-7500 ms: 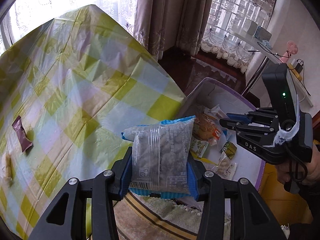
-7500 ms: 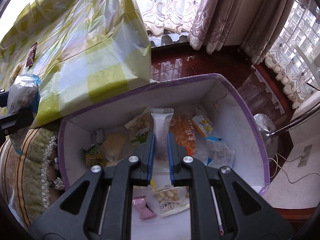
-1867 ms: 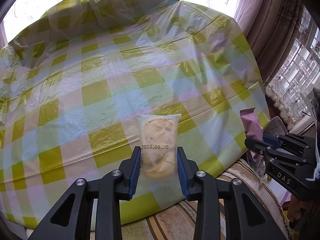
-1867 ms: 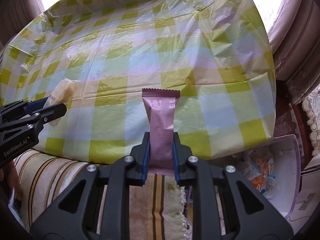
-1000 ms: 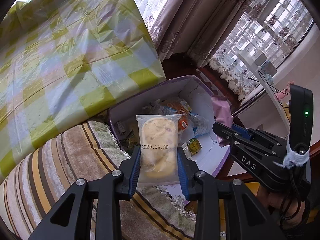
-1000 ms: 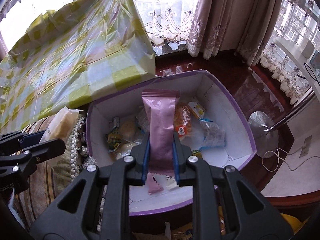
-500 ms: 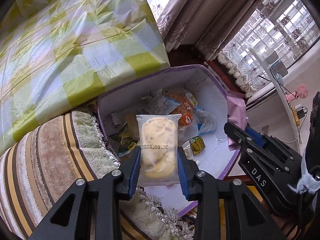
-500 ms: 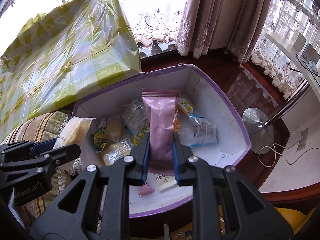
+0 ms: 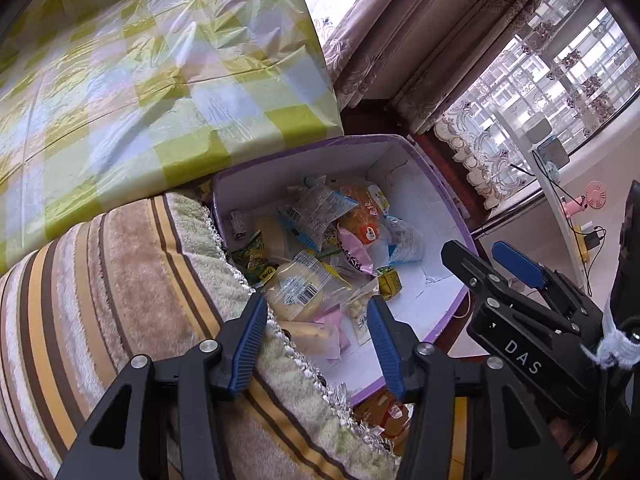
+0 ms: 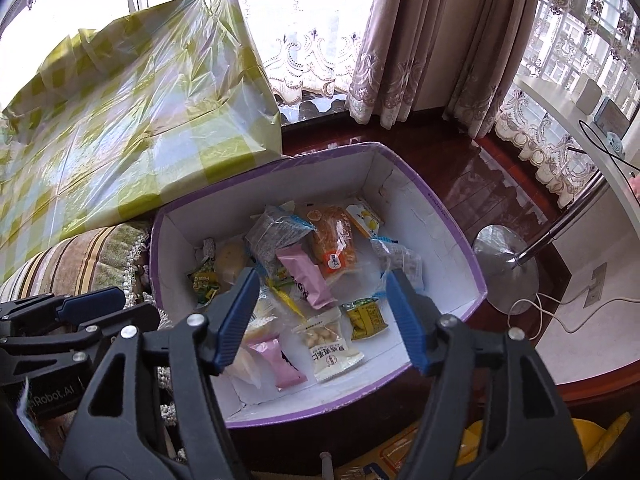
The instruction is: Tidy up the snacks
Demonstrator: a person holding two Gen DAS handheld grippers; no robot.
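Fingers, left gripper [image 9: 316,334]: spread wide, nothing held between the blue pads; poised above the near end of the box.
Fingers, right gripper [image 10: 322,316]: likewise parted and empty, hung over the middle of the box.
Box [image 10: 448,220]: white inside, purple-rimmed, set low beside the striped cushion [image 9: 120,280] and below the edge of the checked tablecloth [image 9: 140,80].
Pale round cake in clear wrap [image 9: 298,290]: lying in the box at its cushion-side end, barcode side up, on top of other packets.
Pink bar [image 10: 306,276]: lying flat on the heap near the box's centre, just beside an orange packet [image 10: 334,244].
Other snacks: a peanut packet [image 10: 330,344], a yellow-green packet [image 10: 366,316] and a smaller pink packet [image 10: 280,360] are seen on the box floor.
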